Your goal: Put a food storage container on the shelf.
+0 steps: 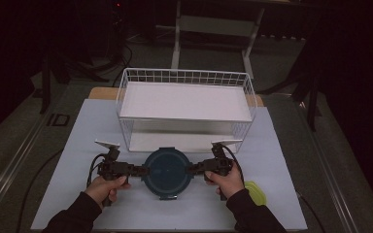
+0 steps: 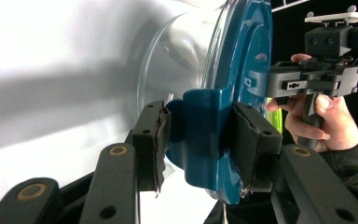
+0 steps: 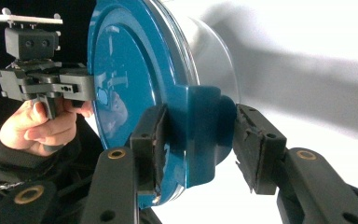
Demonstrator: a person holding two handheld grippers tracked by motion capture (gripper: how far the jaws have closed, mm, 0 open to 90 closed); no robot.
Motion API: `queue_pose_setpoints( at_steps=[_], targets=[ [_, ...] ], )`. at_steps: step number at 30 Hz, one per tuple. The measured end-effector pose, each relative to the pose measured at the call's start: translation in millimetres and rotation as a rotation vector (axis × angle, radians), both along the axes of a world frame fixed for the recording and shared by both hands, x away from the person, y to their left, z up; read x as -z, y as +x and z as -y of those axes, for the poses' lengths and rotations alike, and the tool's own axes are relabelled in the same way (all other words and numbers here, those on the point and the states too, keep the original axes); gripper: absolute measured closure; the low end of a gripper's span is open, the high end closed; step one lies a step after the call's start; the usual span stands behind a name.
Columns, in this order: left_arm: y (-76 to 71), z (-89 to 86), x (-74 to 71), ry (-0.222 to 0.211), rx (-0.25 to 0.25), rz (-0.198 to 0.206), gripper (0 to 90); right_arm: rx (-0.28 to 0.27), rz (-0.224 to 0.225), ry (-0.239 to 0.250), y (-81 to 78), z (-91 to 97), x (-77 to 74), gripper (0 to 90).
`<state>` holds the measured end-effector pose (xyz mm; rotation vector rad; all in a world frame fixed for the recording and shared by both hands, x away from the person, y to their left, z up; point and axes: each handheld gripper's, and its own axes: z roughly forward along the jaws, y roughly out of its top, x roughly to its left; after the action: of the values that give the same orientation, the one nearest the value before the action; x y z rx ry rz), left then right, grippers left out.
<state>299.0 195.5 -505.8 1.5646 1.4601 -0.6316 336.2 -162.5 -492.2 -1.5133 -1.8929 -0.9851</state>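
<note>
We found the round container (image 1: 167, 172) sitting on the white surface (image 1: 102, 121), just in front of the wire rack (image 1: 184, 77) and squarely between our two hands. What mattered most was the line its two side flaps made. It ran left to right across the surface, and each claw pointed inward along it, so the two faced each other across the blue lid (image 3: 121, 93).

The left claw (image 2: 200, 140) came in from the container's left side and straddled the left flap (image 2: 205, 116). Both pads seemed to press on the flap, so we judged this claw clamped on it.

The right claw (image 3: 198, 144) came in from the opposite side around the right flap (image 3: 200, 121). One pad lay against the lid side of the flap. The other stood a hair off the flap's outer face, so we judged this claw not quite closed.

Neither hand was nearer; each had its own flap, and the container sat midway. We judged that the next move, whether prying the flaps or lifting the container toward the rack behind it, would need both claws to act evenly. A pull on one side alone would likely slide or tip the container. A yellow-green lid (image 1: 255, 191) lay by the right sleeve, clear of this.
</note>
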Motion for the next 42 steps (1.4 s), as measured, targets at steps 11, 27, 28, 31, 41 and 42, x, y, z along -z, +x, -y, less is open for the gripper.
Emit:
queue_pose_setpoints(
  at_steps=[11,27,28,31,41,42],
  targets=[
    [-3.7,7.5,-21.5,-0.012,-0.010,0.033,56.6,0.002,0.036,0.002,-4.5,7.7,-21.7,54.9],
    [-5.2,21.2,-71.7,-0.015,0.009,0.117,56.9,0.026,0.124,0.038,-14.5,24.6,-66.3,55.0],
    [-5.2,21.2,-71.7,-0.015,0.009,0.117,57.0,0.026,0.124,0.038,-14.5,24.6,-66.3,55.0],
    [-5.2,22.6,-85.2,-0.014,0.016,0.144,57.0,0.026,0.154,0.041,-16.6,26.9,-79.7,55.0],
    [1.5,25.8,-125.1,-0.019,0.024,0.211,57.1,0.036,0.228,0.059,-14.7,31.5,-118.7,55.0],
    [3.6,25.9,-128.3,-0.021,0.020,0.215,57.1,0.039,0.230,0.062,-12.7,31.9,-121.2,55.0]
  ],
)
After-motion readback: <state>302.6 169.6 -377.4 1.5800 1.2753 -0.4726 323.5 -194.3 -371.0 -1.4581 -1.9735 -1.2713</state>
